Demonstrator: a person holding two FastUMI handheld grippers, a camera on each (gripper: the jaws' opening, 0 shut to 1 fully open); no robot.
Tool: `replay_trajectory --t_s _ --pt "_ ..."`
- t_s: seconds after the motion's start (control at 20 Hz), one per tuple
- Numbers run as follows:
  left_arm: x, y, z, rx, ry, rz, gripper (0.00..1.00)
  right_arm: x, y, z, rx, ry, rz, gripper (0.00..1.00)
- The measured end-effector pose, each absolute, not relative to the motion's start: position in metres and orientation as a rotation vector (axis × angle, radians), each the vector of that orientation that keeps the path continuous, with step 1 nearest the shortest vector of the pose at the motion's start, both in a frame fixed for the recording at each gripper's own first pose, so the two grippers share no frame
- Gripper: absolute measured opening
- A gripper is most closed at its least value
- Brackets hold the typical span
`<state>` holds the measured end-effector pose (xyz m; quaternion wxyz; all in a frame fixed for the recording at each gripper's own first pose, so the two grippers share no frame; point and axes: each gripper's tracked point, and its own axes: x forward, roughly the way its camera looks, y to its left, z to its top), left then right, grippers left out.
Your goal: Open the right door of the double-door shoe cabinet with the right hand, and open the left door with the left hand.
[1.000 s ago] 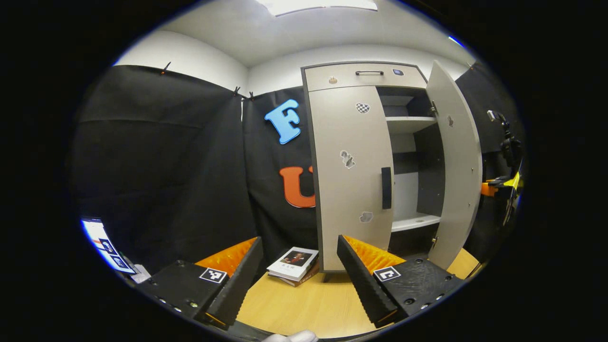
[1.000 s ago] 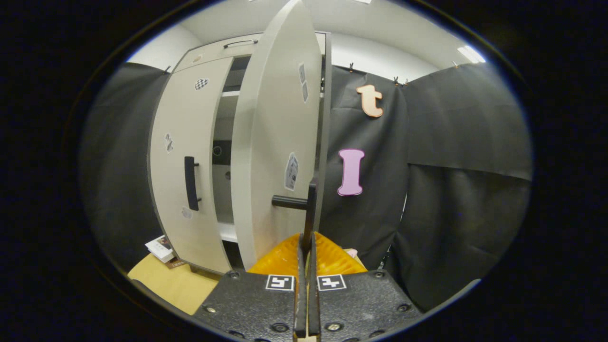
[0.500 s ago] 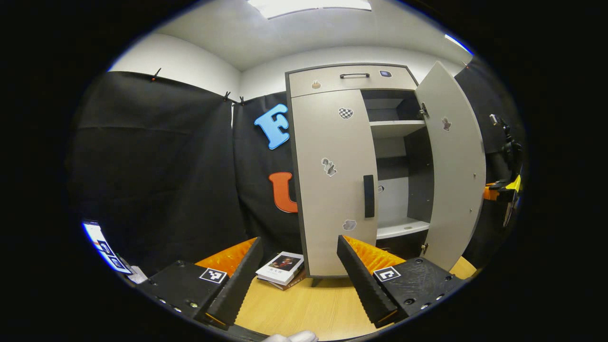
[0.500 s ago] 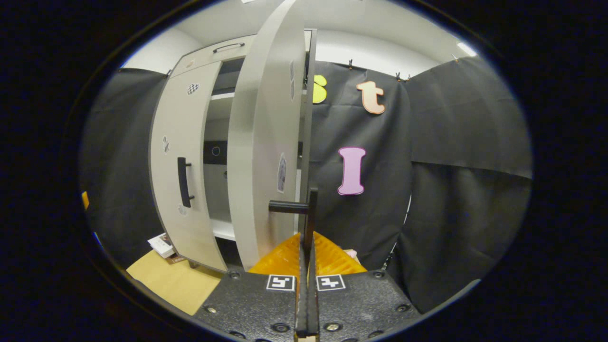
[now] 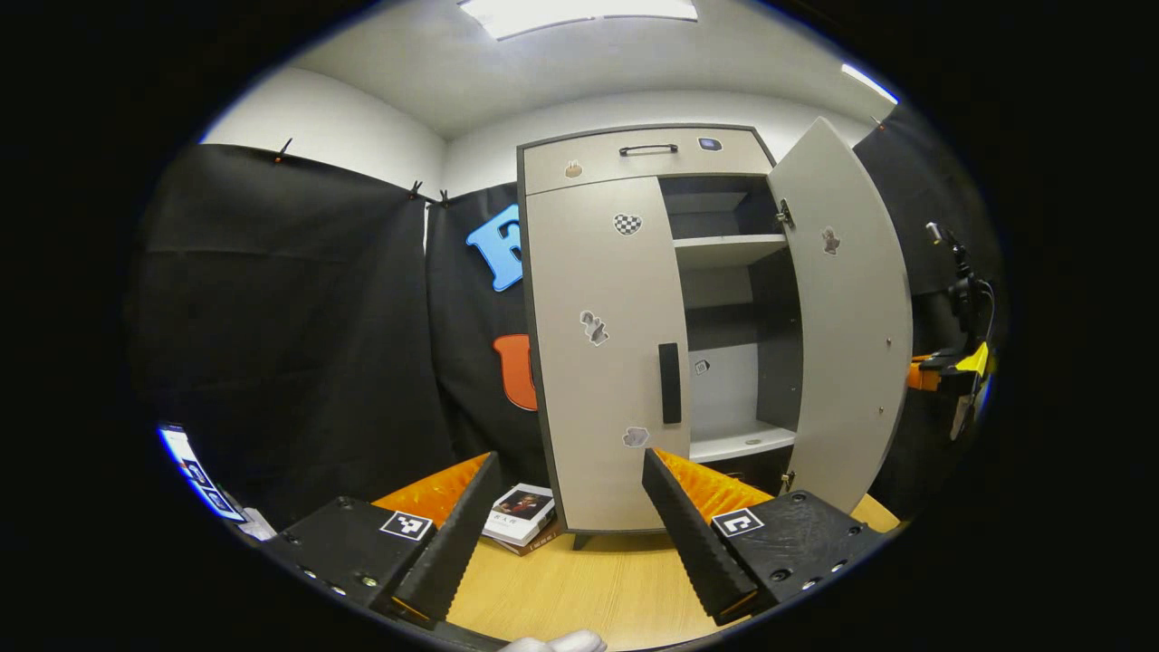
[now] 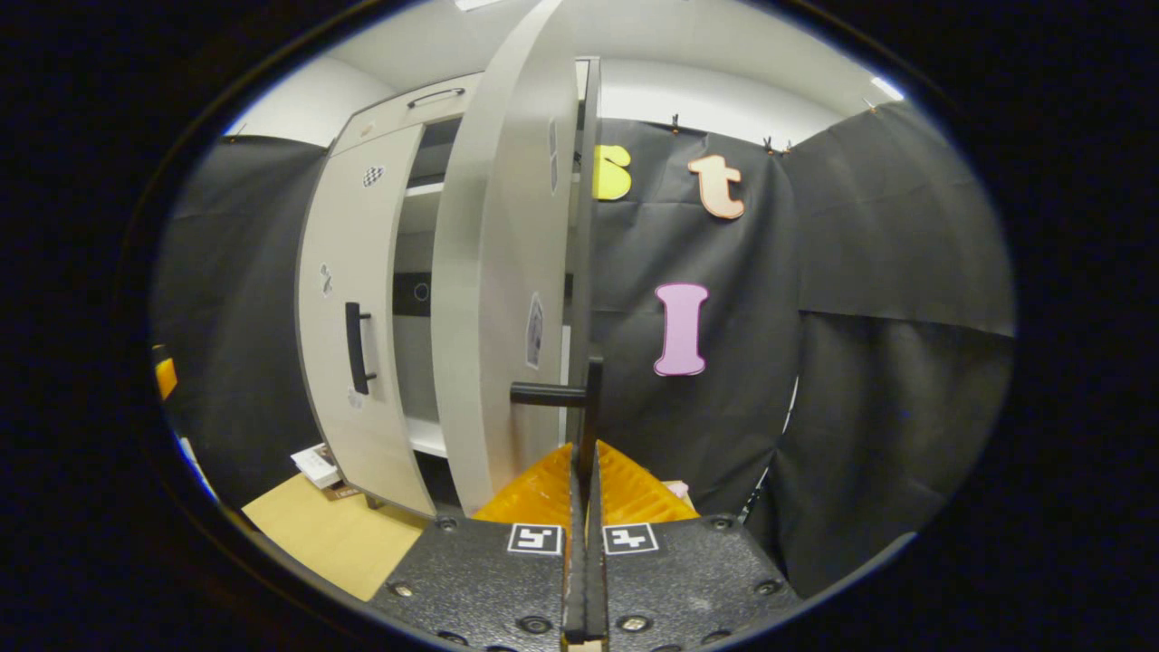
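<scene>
Shoe cabinet (image 5: 634, 154): tall grey box with matte, flat panels and a darker edge trim, standing on short feet on the tabletop (image 5: 589, 589), a pale wood-grain surface.
Top drawer front: plain grey strip across the cabinet top with a slim dark bar pull (image 5: 648, 148).
Right door (image 5: 847, 317): swung wide open; in the left gripper view its smooth inner face shows, with small hinges at top and bottom. In the right gripper view it stands nearly edge-on.
Right door handle (image 6: 552, 393): dark straight bar standing out from the door on a stub.
Left door (image 5: 602, 362): closed, flat grey, carrying a few small stickers, one checkered.
Left door handle (image 5: 669, 383): dark, upright, rectangular bar near the door's inner edge.
Interior: pale flat shelves (image 5: 729, 241) against a dark back panel.
Right tool (image 6: 583, 480): fingers pressed together on the right door handle, with the vertical bar running down between the ribbed pads.
Left tool (image 5: 566, 489): fingers spread wide and holding nothing, short of the left door; the inner pads are ribbed.
Books (image 5: 516, 514): small flat stack lying on the tabletop just beside the cabinet's left foot.
Booth wall: black cloth, softly creased, clipped along its top edge.
</scene>
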<state>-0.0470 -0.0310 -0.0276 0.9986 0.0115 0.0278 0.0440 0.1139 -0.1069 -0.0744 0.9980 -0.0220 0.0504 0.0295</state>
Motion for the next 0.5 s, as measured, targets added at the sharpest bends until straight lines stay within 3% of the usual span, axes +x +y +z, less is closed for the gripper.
replay_trajectory --t_s 0.3,0.35,0.4,0.45,0.5 --pt "-0.044 -0.034 -0.026 0.014 0.052 0.082 0.96 0.110 -0.112 -0.075 -0.028 0.128 0.021 0.05" --pt "-0.043 -0.032 -0.026 0.015 0.053 0.085 0.96 0.106 -0.117 -0.073 -0.027 0.129 0.012 0.08" --pt "-0.041 -0.031 -0.027 0.014 0.053 0.085 0.96 0.102 -0.119 -0.070 -0.025 0.115 -0.003 0.23" --pt "-0.039 -0.031 -0.028 0.013 0.055 0.083 0.96 0.096 -0.126 -0.061 -0.033 0.086 -0.032 0.29" --pt "-0.036 -0.030 -0.028 0.014 0.055 0.081 0.96 0.087 -0.131 -0.051 -0.049 0.061 -0.056 0.42"
